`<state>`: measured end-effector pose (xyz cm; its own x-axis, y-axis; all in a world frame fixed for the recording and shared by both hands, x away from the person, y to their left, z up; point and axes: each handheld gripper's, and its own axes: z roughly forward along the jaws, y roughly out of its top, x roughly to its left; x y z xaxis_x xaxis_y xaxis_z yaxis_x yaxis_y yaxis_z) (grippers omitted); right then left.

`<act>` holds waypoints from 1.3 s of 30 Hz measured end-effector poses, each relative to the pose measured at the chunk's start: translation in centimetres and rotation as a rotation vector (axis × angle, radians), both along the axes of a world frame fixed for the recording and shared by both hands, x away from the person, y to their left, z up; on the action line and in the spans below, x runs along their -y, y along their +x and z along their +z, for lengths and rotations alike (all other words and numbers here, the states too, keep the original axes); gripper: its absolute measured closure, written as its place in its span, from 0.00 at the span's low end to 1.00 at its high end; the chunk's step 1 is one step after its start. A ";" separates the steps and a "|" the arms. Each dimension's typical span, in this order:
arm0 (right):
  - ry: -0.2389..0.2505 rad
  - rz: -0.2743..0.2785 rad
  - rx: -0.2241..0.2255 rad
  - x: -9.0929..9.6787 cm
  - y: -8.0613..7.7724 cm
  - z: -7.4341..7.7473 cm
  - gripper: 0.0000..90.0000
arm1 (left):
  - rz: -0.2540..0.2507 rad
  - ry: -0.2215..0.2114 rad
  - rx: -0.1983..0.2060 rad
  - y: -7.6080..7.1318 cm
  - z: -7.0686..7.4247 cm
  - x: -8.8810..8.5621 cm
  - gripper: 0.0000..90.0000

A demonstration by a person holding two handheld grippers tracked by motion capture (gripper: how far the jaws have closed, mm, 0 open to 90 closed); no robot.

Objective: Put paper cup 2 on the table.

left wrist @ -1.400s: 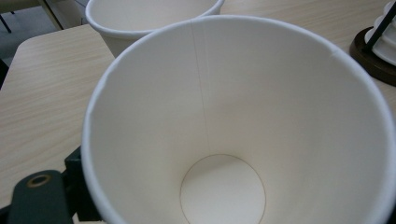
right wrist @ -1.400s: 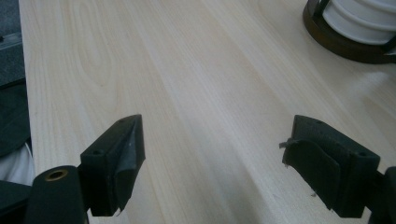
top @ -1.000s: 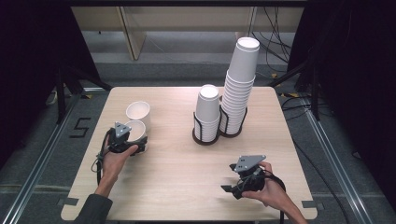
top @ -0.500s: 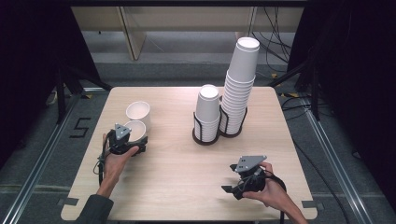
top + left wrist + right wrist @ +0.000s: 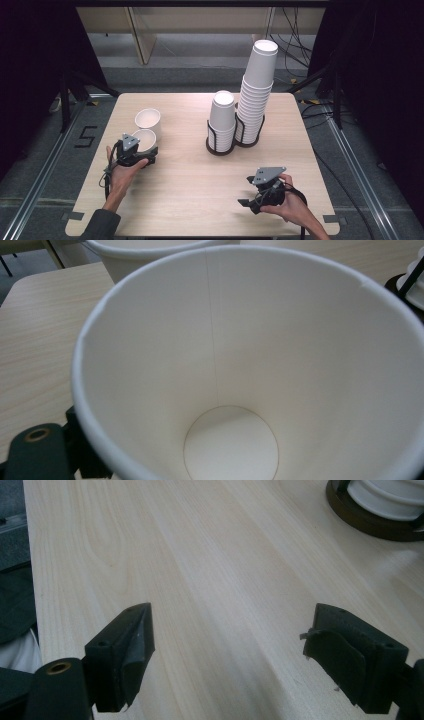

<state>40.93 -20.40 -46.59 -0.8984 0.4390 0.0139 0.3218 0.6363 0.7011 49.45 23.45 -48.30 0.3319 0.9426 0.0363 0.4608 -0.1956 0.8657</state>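
Note:
A white paper cup (image 5: pixel 143 136) stands upright at the table's left, with my left gripper (image 5: pixel 145 149) around its near side. In the left gripper view I look straight into that cup (image 5: pixel 250 365). One black finger (image 5: pixel 82 450) lies against its outer wall and the other is hidden behind the cup. The jaws have just been closing on the cup. A second, empty cup (image 5: pixel 148 119) stands just behind it. At the front right, my right gripper (image 5: pixel 246 191) rests low over bare wood. Its jaws (image 5: pixel 227 630) are spread wide with nothing between them.
Two stacks of upturned white cups stand in black wire holders at the table's middle back, a short stack (image 5: pixel 221 122) and a tall stack (image 5: pixel 257 95). The holder's base (image 5: pixel 370 520) lies ahead of my right gripper. The wooden table (image 5: pixel 190 170) lies between my two hands.

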 end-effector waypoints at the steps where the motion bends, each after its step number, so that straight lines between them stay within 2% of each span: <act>1: 0.000 0.001 0.001 0.0 0.0 0.0 0.21 | -0.007 -0.003 -0.003 0.1 -0.1 0.0 0.15; 3: 0.002 0.001 -0.001 0.0 0.0 0.0 0.21 | 0.002 -0.004 0.007 0.0 -0.4 0.0 0.15; 6: 0.000 0.002 0.003 0.0 0.0 0.0 0.21 | -0.004 0.007 -0.009 -0.2 -0.8 -0.1 0.16; 8: -0.003 -0.001 -0.005 0.0 -0.1 0.0 0.21 | 0.004 0.001 -0.006 -0.3 -1.1 -0.3 0.16; 10: -0.007 0.010 0.008 0.0 0.0 0.0 0.21 | 0.008 -0.012 0.002 -0.3 -1.2 -0.4 0.16; 12: -0.007 0.009 0.004 0.0 0.0 -0.1 0.21 | -0.004 -0.007 -0.002 -0.4 -1.1 -0.5 0.16; 13: -0.006 0.008 0.004 0.0 -0.1 -0.1 0.21 | 0.006 -0.003 -0.006 -0.6 -1.0 -0.5 0.16; 14: -0.005 -0.002 -0.014 0.0 -0.1 0.0 0.21 | -0.003 -0.007 -0.003 -0.6 -1.0 -0.6 0.16; 18: -0.003 -0.007 -0.005 0.1 -0.1 0.0 0.21 | 0.004 0.005 -0.024 -0.8 -0.9 -0.6 0.16; 19: 0.001 -0.007 -0.013 0.1 -0.2 -0.1 0.21 | 0.008 -0.002 -0.016 -1.0 -1.0 -0.6 0.16; 20: 0.001 0.004 0.007 0.1 -0.1 -0.1 0.21 | 0.003 0.007 -0.022 -1.2 -0.9 -0.7 0.16; 22: 0.002 0.000 -0.007 0.2 -0.2 0.0 0.21 | 0.006 0.018 -0.033 -1.5 -1.1 -0.8 0.16; 23: -0.001 0.007 0.008 0.2 -0.1 -0.1 0.21 | 0.009 0.015 -0.034 -1.6 -1.2 -1.0 0.16; 26: -0.001 -0.008 -0.011 0.3 -0.2 -0.1 0.21 | 0.008 0.015 -0.045 -2.0 -1.5 -1.5 0.16; 31: 0.006 -0.007 -0.007 0.4 -0.2 0.0 0.21 | 0.021 -0.008 -0.031 -2.7 -0.8 -1.8 0.16; 33: 0.003 -0.002 0.010 0.5 -0.1 0.0 0.21 | 0.025 -0.011 -0.037 -3.1 -0.5 -1.7 0.16; 34: 0.005 -0.020 -0.010 0.5 -0.2 0.0 0.21 | 0.018 -0.006 -0.037 -3.4 -0.4 -1.7 0.16; 36: 0.009 -0.023 -0.005 0.6 -0.1 0.0 0.21 | 0.021 -0.005 -0.028 -3.9 -0.1 -1.6 0.16; 37: 0.010 -0.033 -0.018 0.6 -0.2 0.0 0.21 | 0.019 -0.006 -0.028 -4.1 0.0 -1.6 0.16; 38: 0.016 -0.029 -0.001 0.7 -0.1 0.1 0.21 | 0.014 -0.011 -0.026 -4.3 0.1 -1.5 0.16; 39: 0.017 -0.037 -0.008 0.8 -0.1 0.1 0.21 | 0.011 -0.014 -0.026 -4.5 0.2 -1.4 0.16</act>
<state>40.84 -21.17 -46.53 -0.8813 0.4717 0.0287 0.3506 0.6119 0.7090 44.92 24.89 -48.14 0.3217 0.9467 0.0148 0.4852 -0.1783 0.8560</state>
